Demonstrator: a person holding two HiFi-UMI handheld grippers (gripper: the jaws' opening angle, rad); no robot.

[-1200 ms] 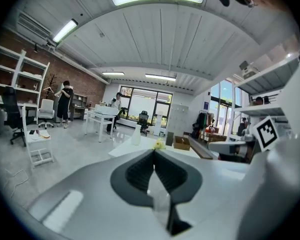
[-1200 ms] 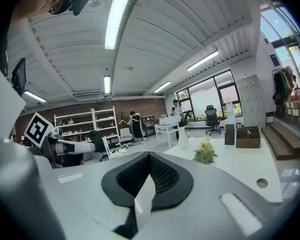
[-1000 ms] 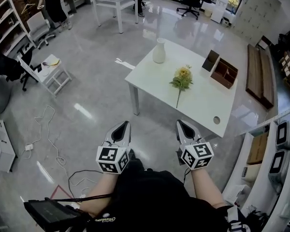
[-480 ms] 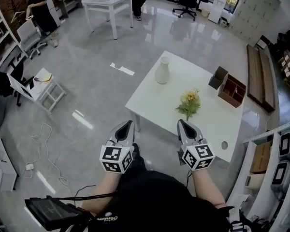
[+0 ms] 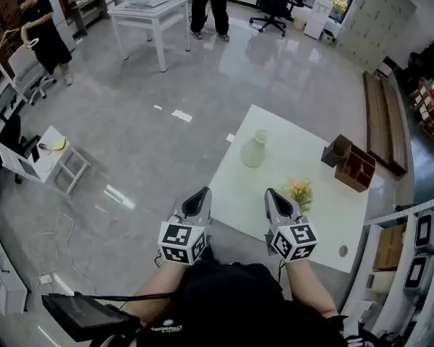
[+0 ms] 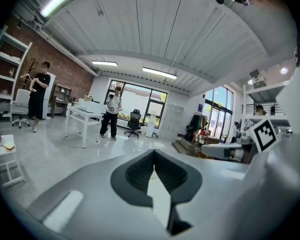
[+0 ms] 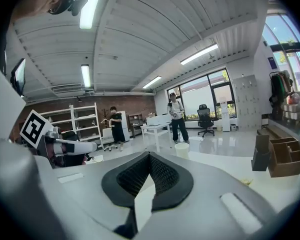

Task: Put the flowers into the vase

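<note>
A white vase [image 5: 254, 149] stands upright on the white table [image 5: 239, 194], near its far left corner. Yellow flowers [image 5: 300, 191] with green leaves lie on the table to the right of it. My left gripper [image 5: 202, 192] is shut and empty, its tip over the floor just left of the table's edge. My right gripper [image 5: 272, 192] is also shut and empty, its tip over the table just left of the flowers. In the right gripper view the vase [image 7: 182, 149] shows ahead past the closed jaws of the right gripper [image 7: 149, 154]. The left gripper [image 6: 153, 151] holds nothing.
A wooden organizer [image 5: 354, 168] and a dark box [image 5: 335, 150] sit at the table's far right. A long bench [image 5: 382, 121] lies beyond. Two people [image 5: 40, 31] [image 5: 210, 2], another white table [image 5: 148, 9] and an office chair [image 5: 271, 2] are far off. A small white chair [image 5: 47, 157] stands left.
Both grippers have moved forward toward the table, still shut. The table, vase and flowers now sit much closer, and the flowers lie just beside the right gripper's tip.
</note>
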